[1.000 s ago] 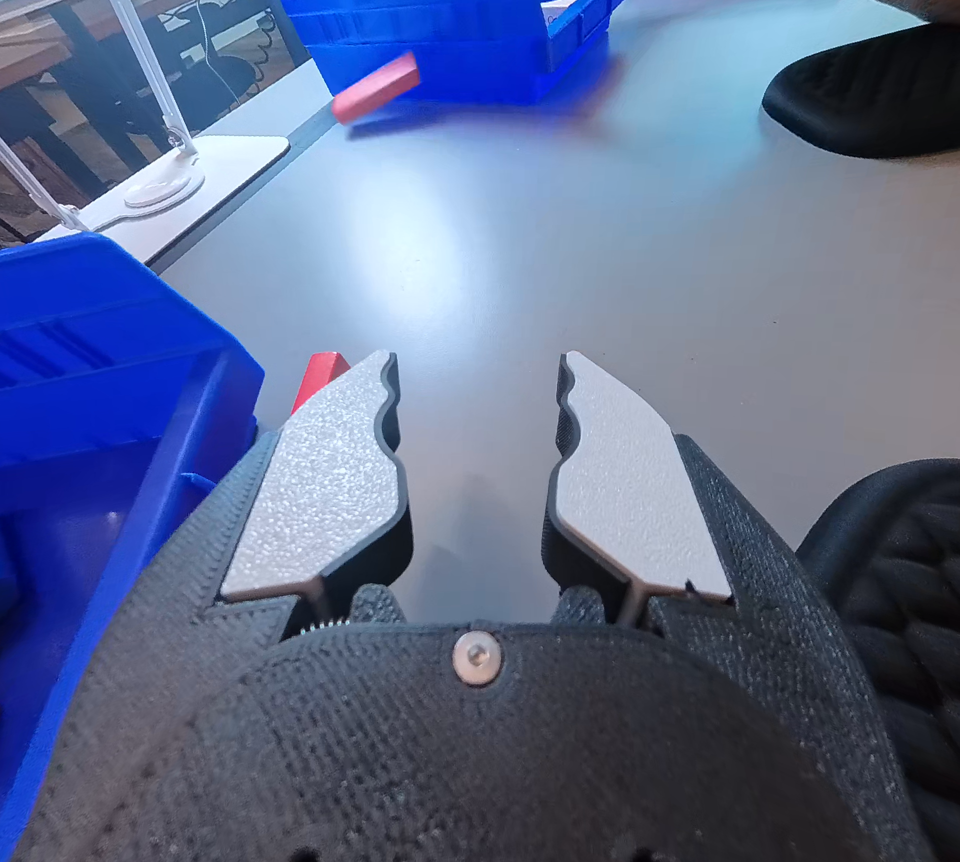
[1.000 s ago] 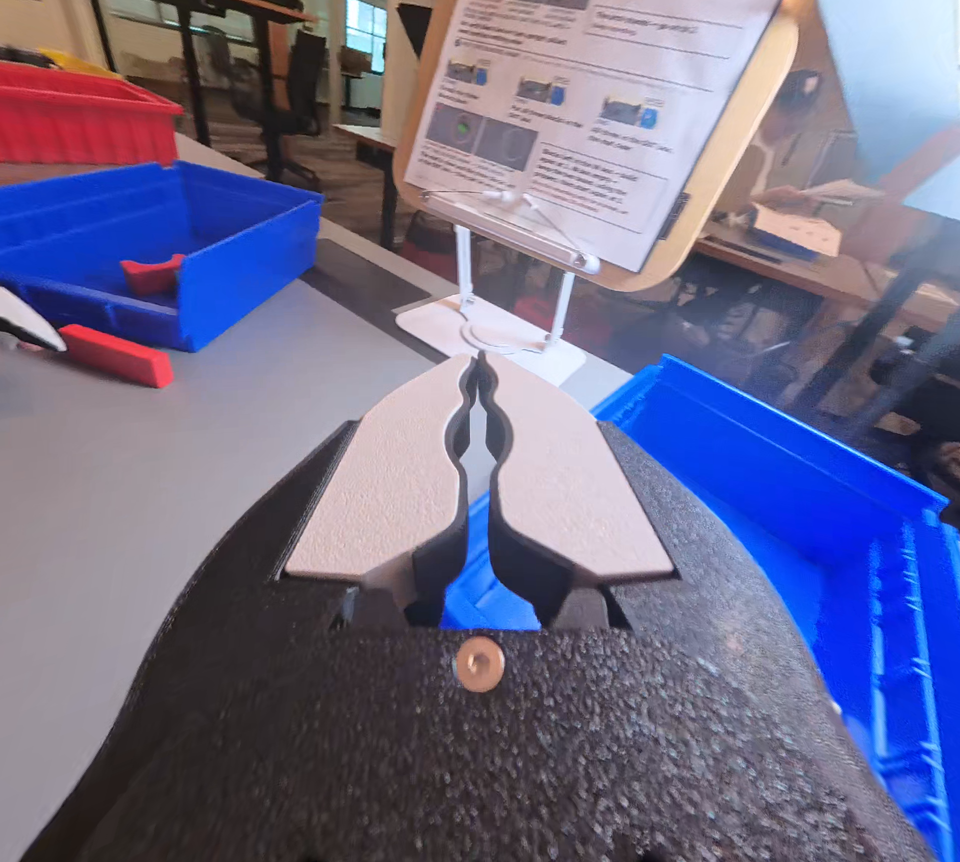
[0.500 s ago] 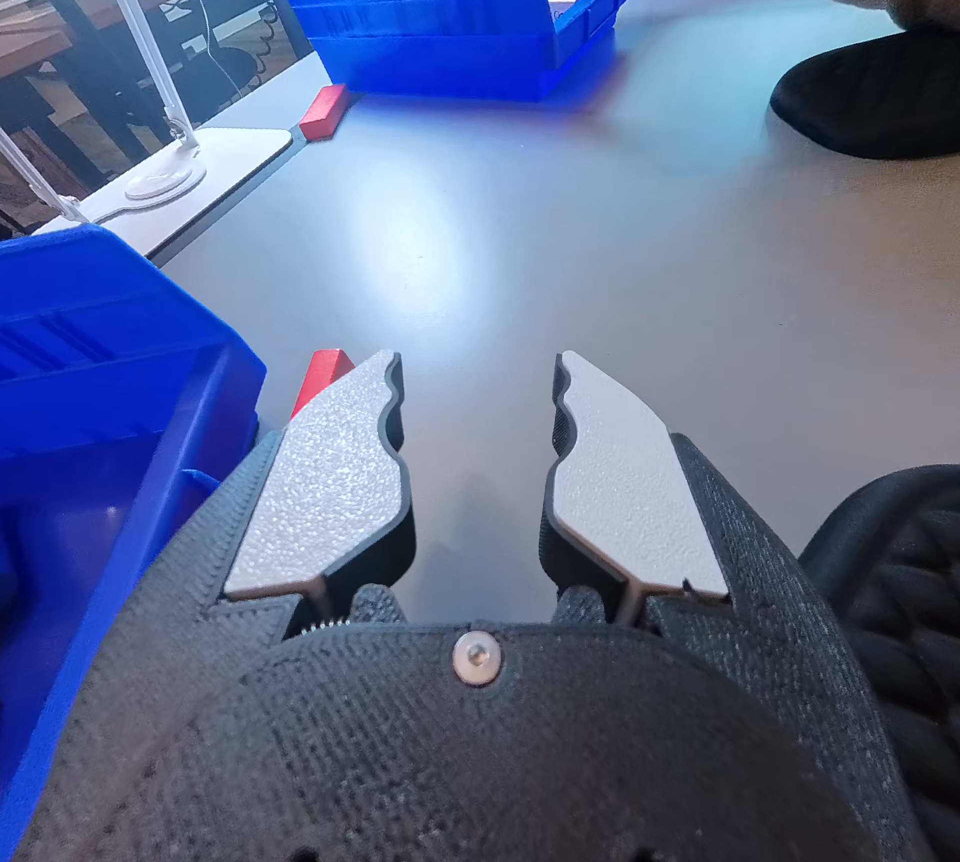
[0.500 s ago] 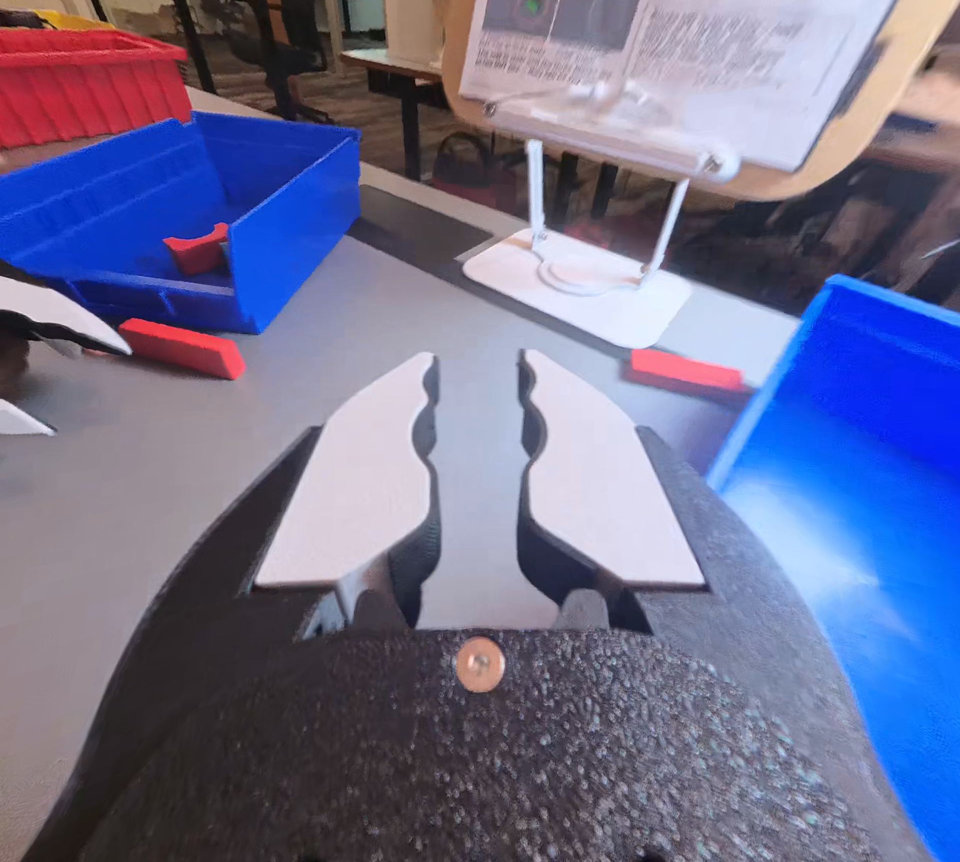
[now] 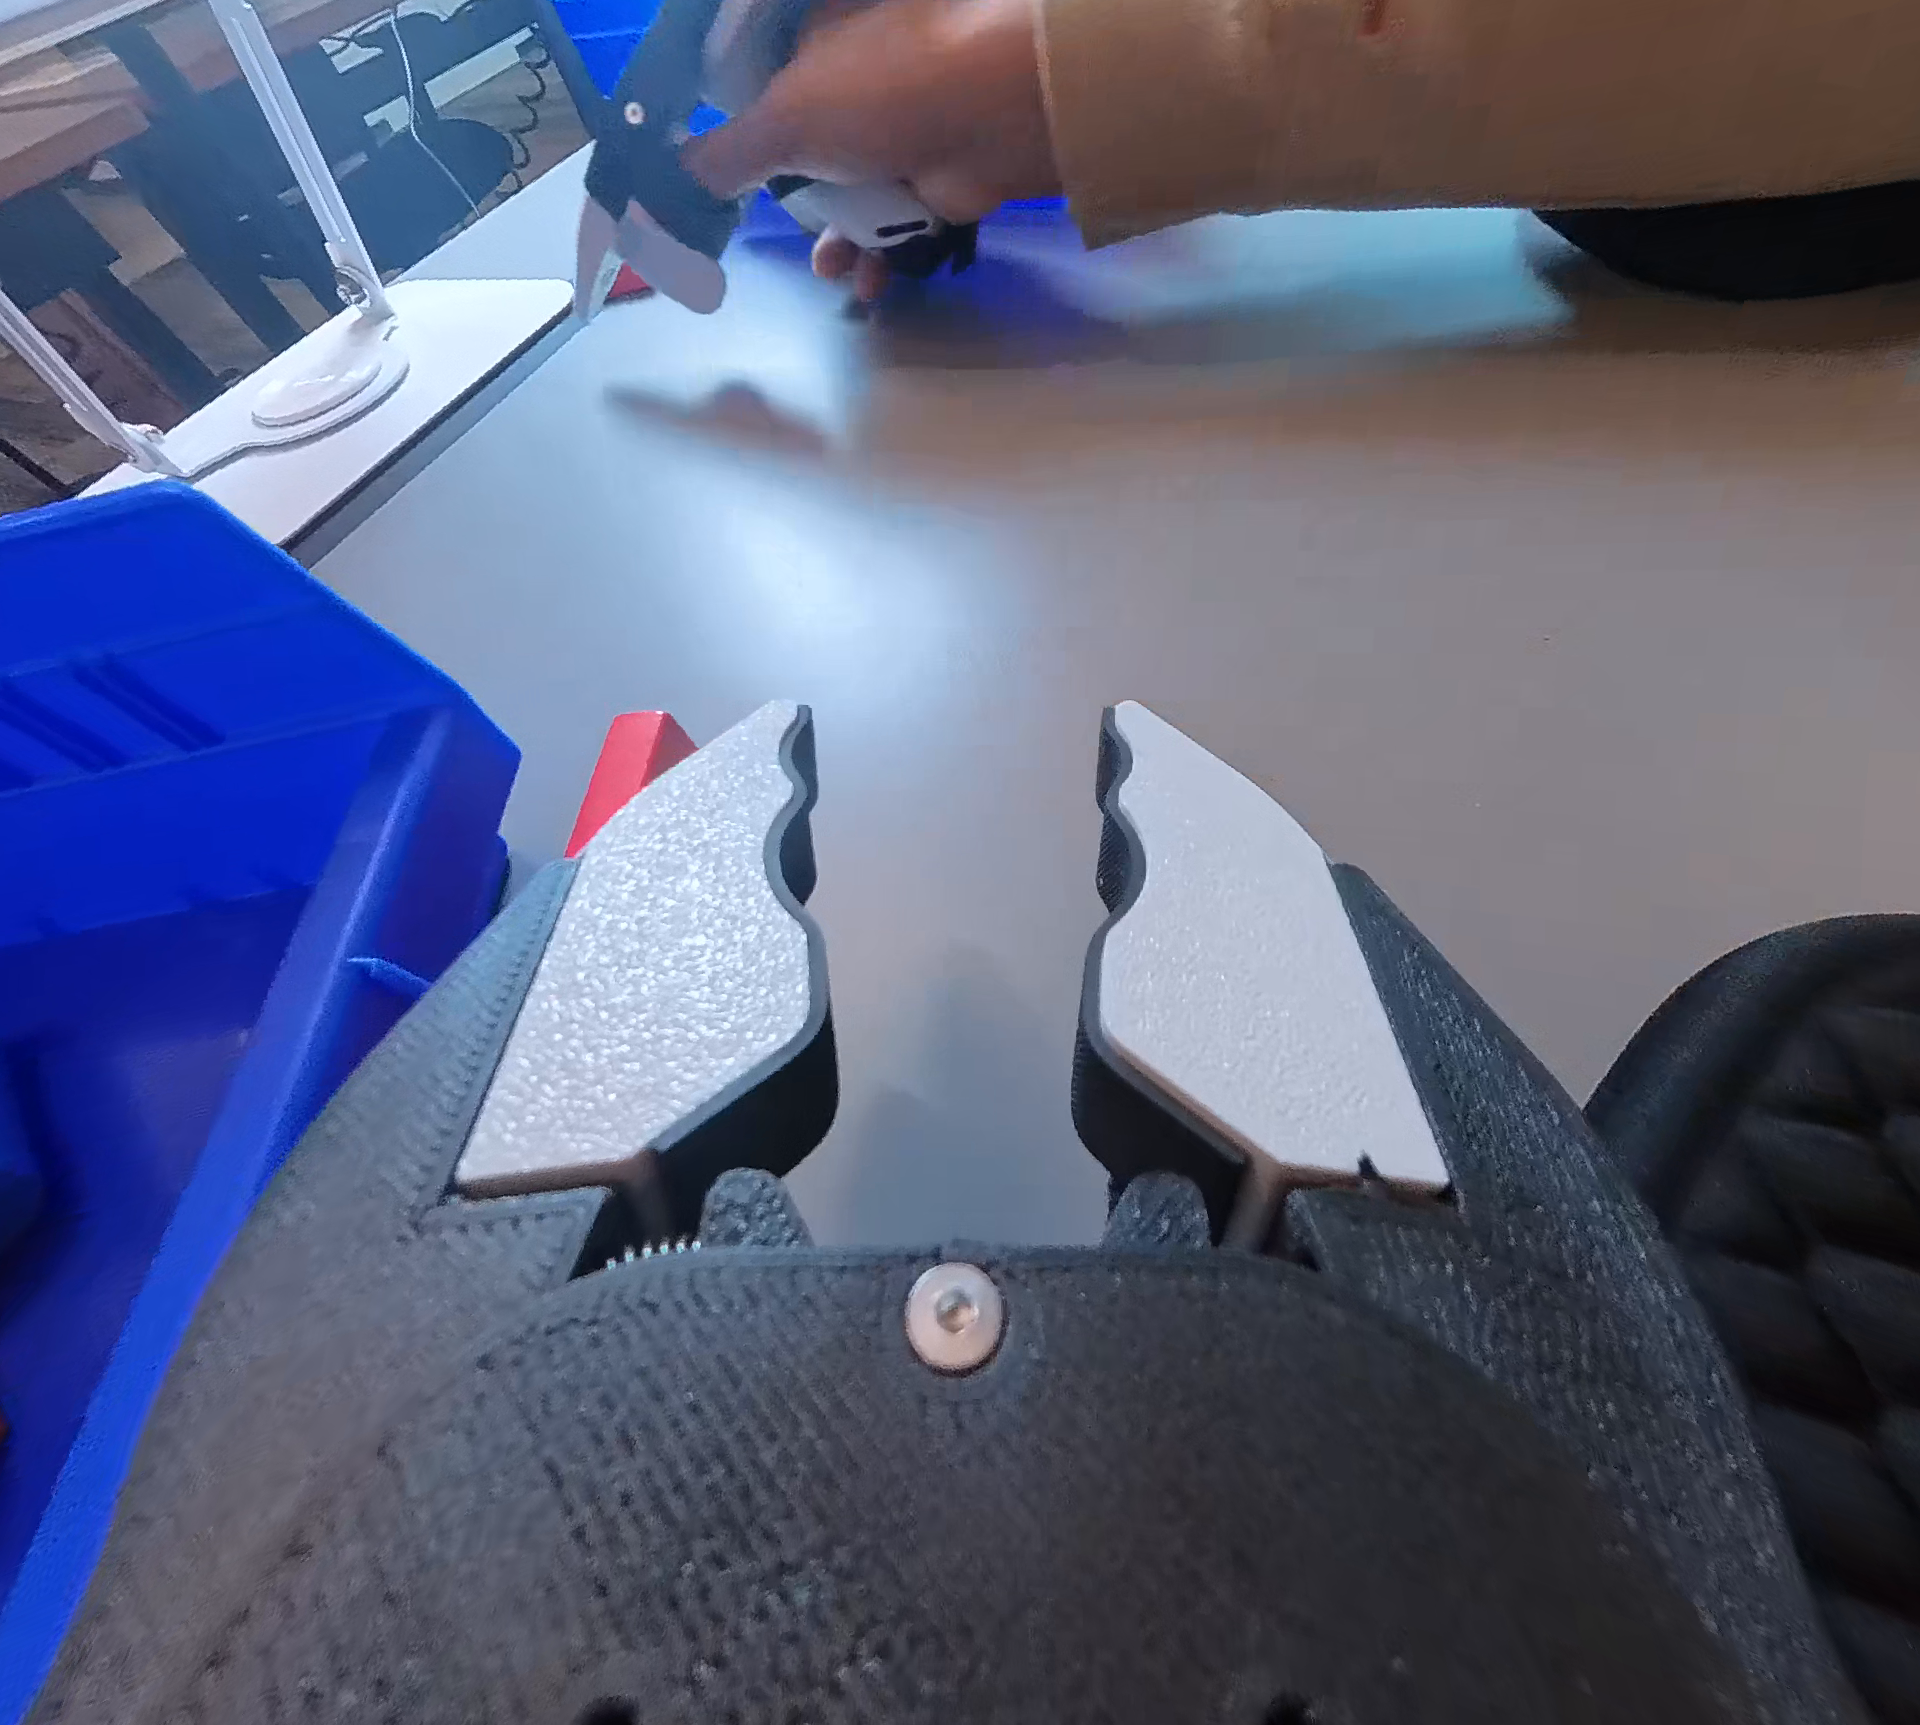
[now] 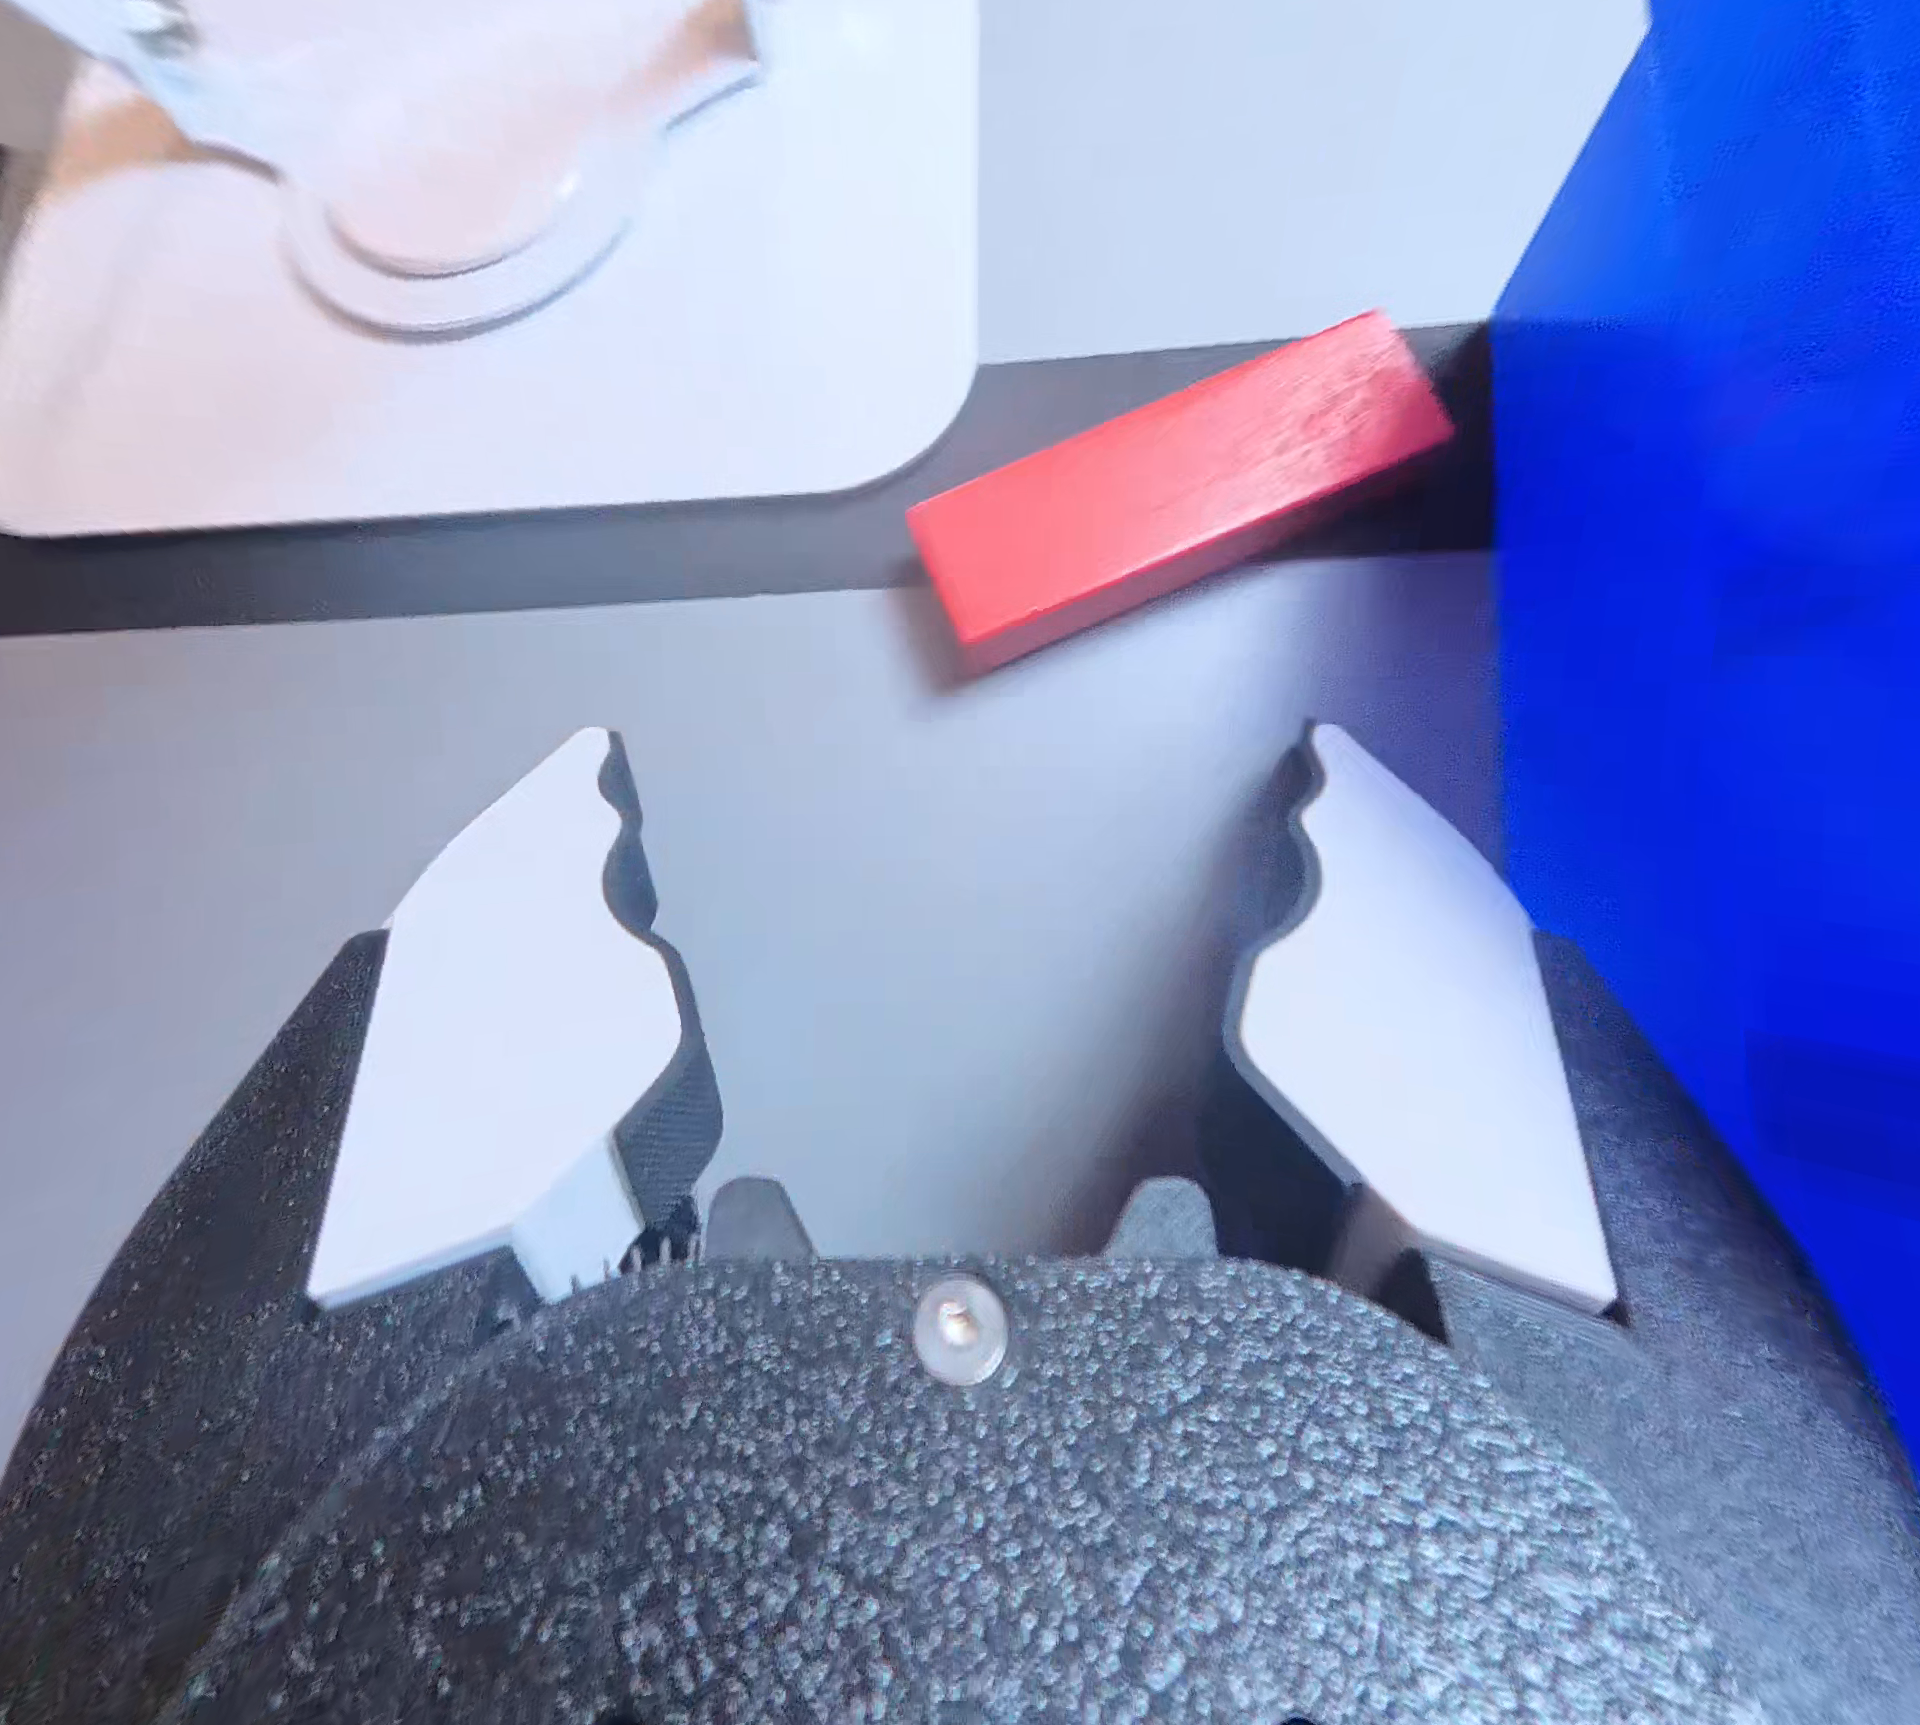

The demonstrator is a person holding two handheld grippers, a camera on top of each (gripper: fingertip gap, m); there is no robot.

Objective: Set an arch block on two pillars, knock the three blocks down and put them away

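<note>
Right gripper (image 6: 956,834): textured black body, smooth pale fingers with wavy inner edges, spread wide, empty. Ahead lies a flat red rectangular block (image 6: 1174,491), long axis running left-near to right-far, far end just beside a blue bin (image 6: 1714,532). Left gripper (image 5: 956,802) released, empty, over the smooth grey worktop (image 5: 1247,595).

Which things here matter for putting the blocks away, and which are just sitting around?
Part of the job:
- red block lying flat by the far blue bin
- second red block beside the near blue bin
- right gripper, open, near the first block
- left gripper, open, empty

Just lying about:
- white stand base
- black cushion
</note>
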